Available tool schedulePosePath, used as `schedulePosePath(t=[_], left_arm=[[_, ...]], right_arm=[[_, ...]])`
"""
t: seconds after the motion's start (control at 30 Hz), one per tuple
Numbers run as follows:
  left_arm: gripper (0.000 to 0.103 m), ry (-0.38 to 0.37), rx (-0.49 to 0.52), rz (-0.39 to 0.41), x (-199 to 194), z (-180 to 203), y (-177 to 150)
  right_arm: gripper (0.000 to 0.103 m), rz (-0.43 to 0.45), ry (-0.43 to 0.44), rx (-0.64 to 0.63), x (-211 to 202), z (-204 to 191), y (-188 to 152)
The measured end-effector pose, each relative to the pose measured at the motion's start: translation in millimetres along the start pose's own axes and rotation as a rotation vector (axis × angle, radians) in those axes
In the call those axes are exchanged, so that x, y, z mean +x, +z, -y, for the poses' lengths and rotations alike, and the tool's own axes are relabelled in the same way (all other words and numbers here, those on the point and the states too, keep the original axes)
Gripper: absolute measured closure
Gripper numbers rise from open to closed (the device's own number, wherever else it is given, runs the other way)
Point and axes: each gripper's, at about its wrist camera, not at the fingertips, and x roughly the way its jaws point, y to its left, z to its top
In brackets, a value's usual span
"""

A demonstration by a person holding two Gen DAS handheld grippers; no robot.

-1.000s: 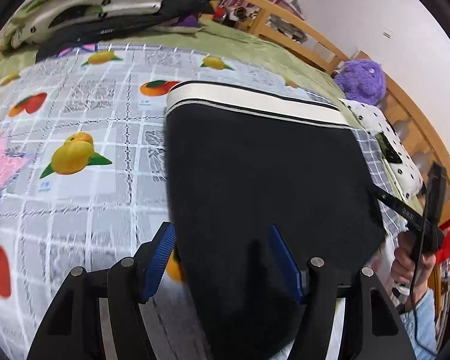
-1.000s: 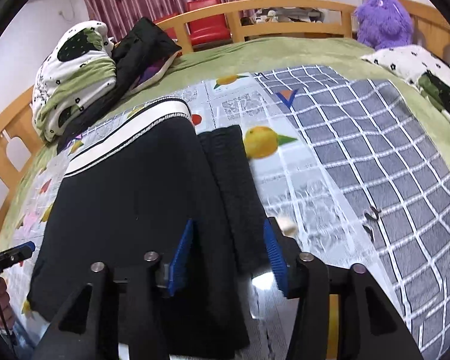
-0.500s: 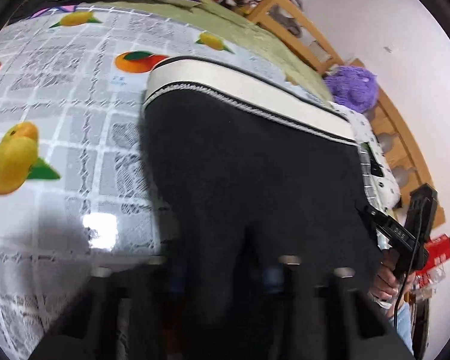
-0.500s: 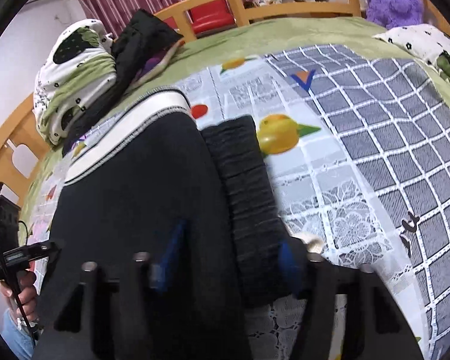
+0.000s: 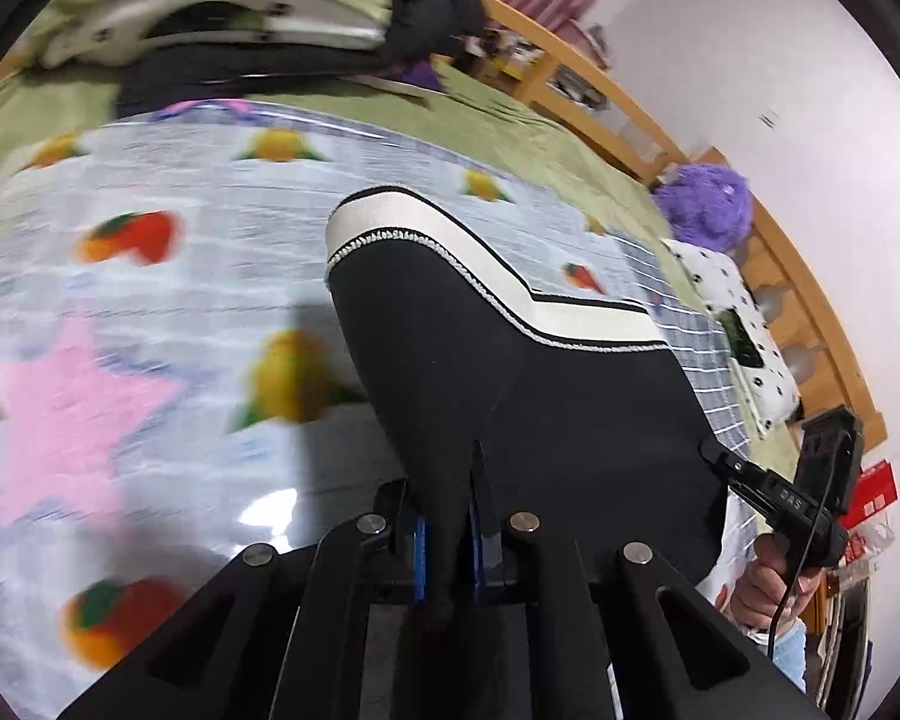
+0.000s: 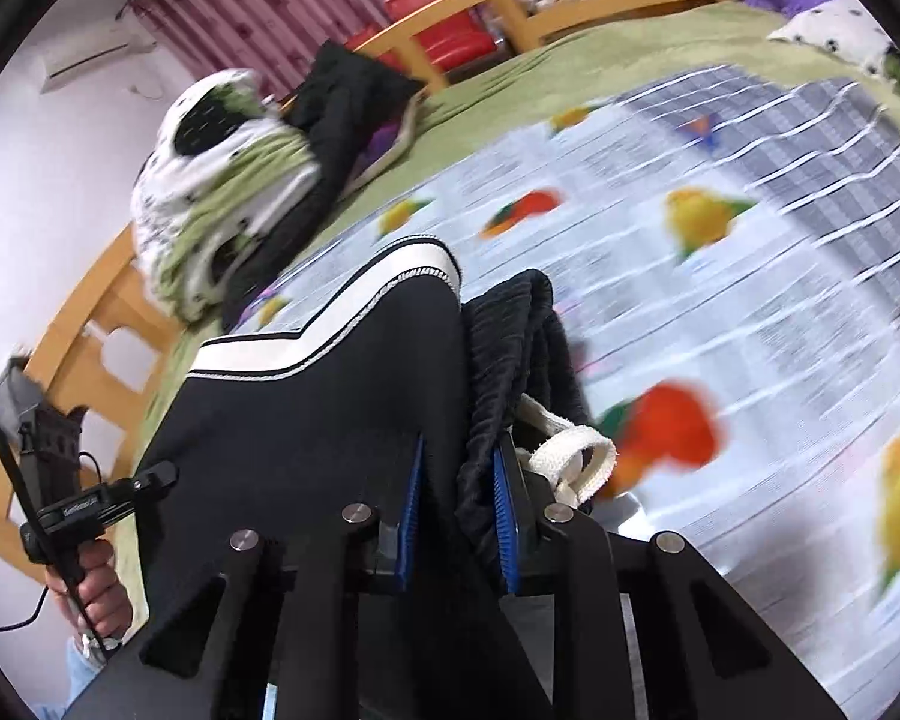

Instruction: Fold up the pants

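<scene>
Lifted off the blurred bedspread (image 5: 150, 276), pants (image 5: 510, 372) hang clamped in both closed grippers (image 5: 447, 546) (image 6: 456, 516).

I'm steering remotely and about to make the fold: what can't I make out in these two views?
- Near hem of the black pants: left wrist view, hidden behind the left gripper.
- Fold under the right gripper: right wrist view, covered by its fingers.
- Fruit-print cover: motion-blurred, both views.
- White drawstring: far end hidden.

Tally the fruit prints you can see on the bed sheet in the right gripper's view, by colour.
Yellow fruit prints: 5
Red-orange fruit prints: 2
Total: 7, counting blurred prints on the white fruit-patterned bed sheet; the black pants may hide more.
</scene>
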Motion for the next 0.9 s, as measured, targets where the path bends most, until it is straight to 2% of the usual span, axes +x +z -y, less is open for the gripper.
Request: schedulePosePath(t=[0.13,0.2,0.23,0.3,0.37,0.43,0.53,0.63,0.73,0.77,0.8,0.83,0.87,0.9], left_arm=[[0.093,0.087,0.006,0.003,-27,-35,-14],[0.092,0.087,-0.002,-0.006,-27,-47,-22],[0.091,0.079,-0.011,-0.01,-24,-51,-25],[0.085,0.09,-0.034,-0.022,-15,-56,-30],[0.077,0.153,-0.012,-0.039,-9,-54,-34],[0.055,0.211,0.025,-0.049,-10,-52,-35],[0.039,0.223,0.03,-0.009,-16,-54,-34],[0.039,0.182,-0.015,0.02,-23,-61,-29],[0.039,0.197,-0.043,0.047,-28,-71,-27],[0.039,0.21,-0.05,0.054,-29,-74,-26],[0.039,0.218,-0.057,0.059,-30,-76,-27],[0.039,0.224,-0.068,0.064,-31,-79,-26],[0.039,0.221,-0.087,0.071,-32,-82,-24],[0.039,0.206,-0.099,0.077,-34,-84,-24]], right_arm=[[0.081,-0.05,0.077,-0.034,17,-47,-23],[0.077,-0.071,0.072,-0.071,24,-63,-34],[0.074,-0.07,0.05,-0.093,27,-67,-38],[0.058,-0.083,-0.078,-0.166,36,-70,-45],[0.056,-0.093,-0.128,-0.203,38,-68,-47],[0.056,-0.071,-0.135,-0.212,27,-70,-44],[0.056,0.011,-0.148,-0.262,17,-86,-27],[0.056,0.013,-0.097,-0.274,34,-101,-2],[0.056,-0.015,-0.118,-0.292,73,-114,17],[0.057,-0.05,-0.11,-0.292,91,-116,19],[0.064,-0.082,-0.102,-0.286,106,-116,20],[0.07,-0.081,-0.107,-0.288,115,-117,19],[0.087,-0.058,-0.121,-0.315,118,-120,16],[0.089,-0.043,-0.111,-0.337,114,-123,14]])
